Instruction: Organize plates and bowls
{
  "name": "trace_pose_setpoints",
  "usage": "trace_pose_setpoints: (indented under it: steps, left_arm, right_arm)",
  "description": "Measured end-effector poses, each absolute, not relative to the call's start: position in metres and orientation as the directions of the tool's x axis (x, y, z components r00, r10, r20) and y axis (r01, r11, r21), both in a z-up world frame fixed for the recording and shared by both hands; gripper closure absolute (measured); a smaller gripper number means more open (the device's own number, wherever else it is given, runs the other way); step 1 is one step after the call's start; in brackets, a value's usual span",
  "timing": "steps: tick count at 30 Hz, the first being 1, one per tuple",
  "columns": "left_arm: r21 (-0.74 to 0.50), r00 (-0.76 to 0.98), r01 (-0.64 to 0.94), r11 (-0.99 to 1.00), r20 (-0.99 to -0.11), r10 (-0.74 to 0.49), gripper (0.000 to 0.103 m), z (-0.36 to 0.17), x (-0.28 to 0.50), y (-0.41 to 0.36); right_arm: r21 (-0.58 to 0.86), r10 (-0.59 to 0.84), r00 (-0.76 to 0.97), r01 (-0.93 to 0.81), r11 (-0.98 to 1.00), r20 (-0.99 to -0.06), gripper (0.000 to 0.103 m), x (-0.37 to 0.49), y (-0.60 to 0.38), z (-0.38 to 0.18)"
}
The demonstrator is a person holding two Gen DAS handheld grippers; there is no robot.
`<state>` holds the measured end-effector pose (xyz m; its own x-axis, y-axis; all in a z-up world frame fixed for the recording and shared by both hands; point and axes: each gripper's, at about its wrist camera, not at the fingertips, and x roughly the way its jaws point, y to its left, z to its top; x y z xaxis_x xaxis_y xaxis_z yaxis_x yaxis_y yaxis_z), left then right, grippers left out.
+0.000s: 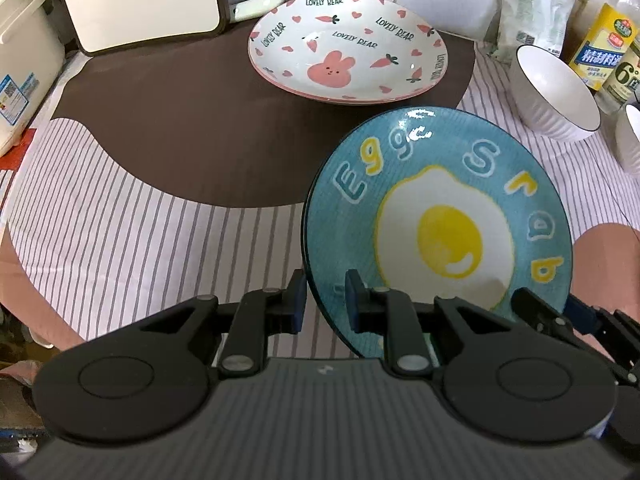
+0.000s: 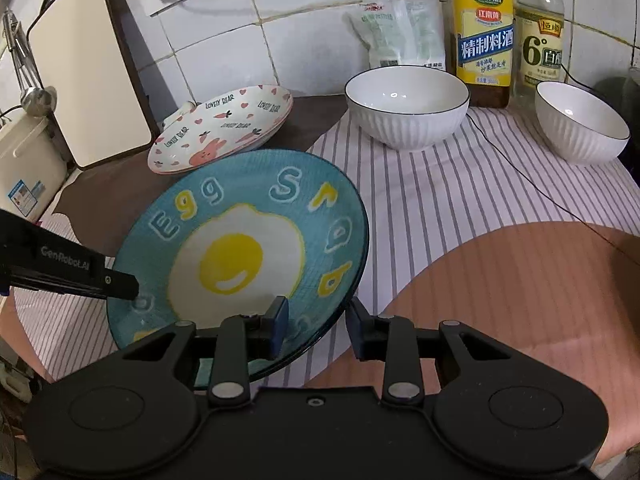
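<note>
A blue plate with a fried-egg picture (image 1: 440,216) (image 2: 248,252) is held tilted above the striped cloth. My left gripper (image 1: 325,300) straddles its left rim with a gap between its pads and the rim. My right gripper (image 2: 318,322) straddles its right rim, also with a gap. The left gripper shows in the right wrist view (image 2: 80,276) at the plate's left edge. A white plate with pink rabbits (image 1: 348,48) (image 2: 224,128) lies behind on the brown patch. Two white ribbed bowls (image 2: 406,104) (image 2: 580,120) stand at the back right.
A white cutting board (image 2: 84,68) leans on the tiled wall at the back left beside a white appliance (image 1: 24,68). Two bottles (image 2: 482,40) (image 2: 540,36) and a packet (image 2: 404,36) stand against the wall. A thin black cable (image 2: 532,184) runs across the cloth.
</note>
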<state>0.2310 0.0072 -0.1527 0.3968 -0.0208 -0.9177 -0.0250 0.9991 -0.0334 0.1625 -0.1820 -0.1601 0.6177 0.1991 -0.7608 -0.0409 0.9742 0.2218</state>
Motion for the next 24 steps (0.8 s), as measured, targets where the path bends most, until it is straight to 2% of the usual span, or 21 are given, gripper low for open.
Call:
trace_pose_setpoints:
  steps: [4,11,14,18,24]
  left_arm:
    - [-0.083,0.386,-0.036,0.996,-0.920,-0.063,0.084,-0.152,0.231,0.017]
    - [-0.154,0.472,-0.016,0.988,-0.872,-0.128,0.084,-0.119,0.225,0.042]
    - [-0.200,0.526,0.000,0.980,-0.833,-0.170,0.082,-0.102,0.227,0.054]
    - [-0.250,0.603,0.004,0.968,-0.772,-0.202,0.079,-0.084,0.234,0.067]
    - [-0.286,0.680,-0.017,0.958,-0.706,-0.198,0.071,-0.083,0.256,0.086]
  right_arm:
    - [0.146,0.151,0.615,-0.060,0.988,-0.774,0.066,0.161,-0.178,-0.150]
    - [0.132,0.190,0.703,-0.136,0.982,-0.685,0.066,0.155,-0.185,-0.100]
    - [0.170,0.253,0.729,-0.187,0.968,-0.636,0.064,0.159,-0.184,-0.079]
    - [0.235,0.352,0.733,-0.262,0.936,-0.582,0.053,0.174,-0.182,-0.066]
    - [0.298,0.397,0.717,-0.269,0.916,-0.573,0.050,0.220,-0.173,-0.075]
